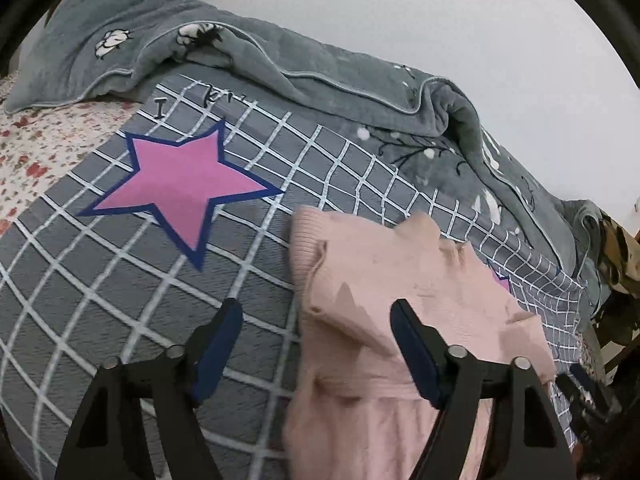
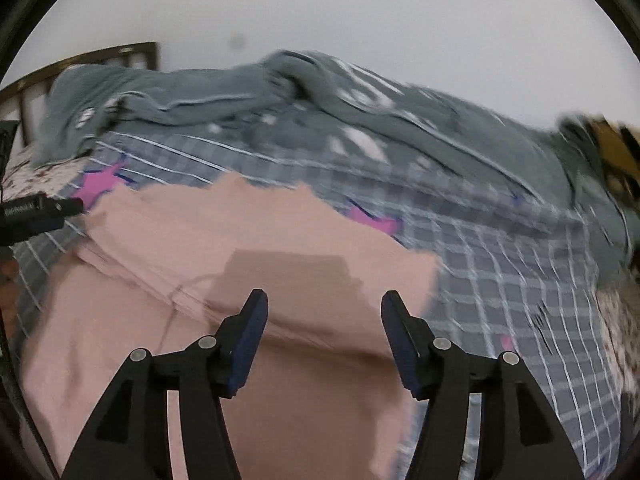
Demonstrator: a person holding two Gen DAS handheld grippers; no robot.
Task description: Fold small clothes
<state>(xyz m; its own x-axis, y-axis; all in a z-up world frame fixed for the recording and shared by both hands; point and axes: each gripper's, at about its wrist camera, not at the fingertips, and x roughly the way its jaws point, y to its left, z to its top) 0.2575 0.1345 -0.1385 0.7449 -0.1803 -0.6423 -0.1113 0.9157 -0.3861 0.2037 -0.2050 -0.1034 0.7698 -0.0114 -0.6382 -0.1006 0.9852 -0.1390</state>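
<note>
A small pink knit garment (image 1: 372, 280) lies partly folded on a grey checked bedsheet (image 1: 100, 300) with pink stars. My left gripper (image 1: 316, 316) is open and empty, hovering over the garment's left edge, one finger above the sheet and one above the fabric. In the right wrist view the same pink garment (image 2: 240, 240) fills the lower middle, with a folded layer across it. My right gripper (image 2: 324, 308) is open and empty just above the garment's right part. This view is motion-blurred. The left gripper's tip (image 2: 48, 210) shows at its left edge.
A rumpled grey blanket (image 1: 320, 76) lies along the far side of the bed against a white wall. A floral sheet (image 1: 36, 136) shows at the left. A dark wooden headboard (image 2: 80, 60) stands at the back left. A camouflage-patterned cloth (image 1: 624, 256) hangs at the right.
</note>
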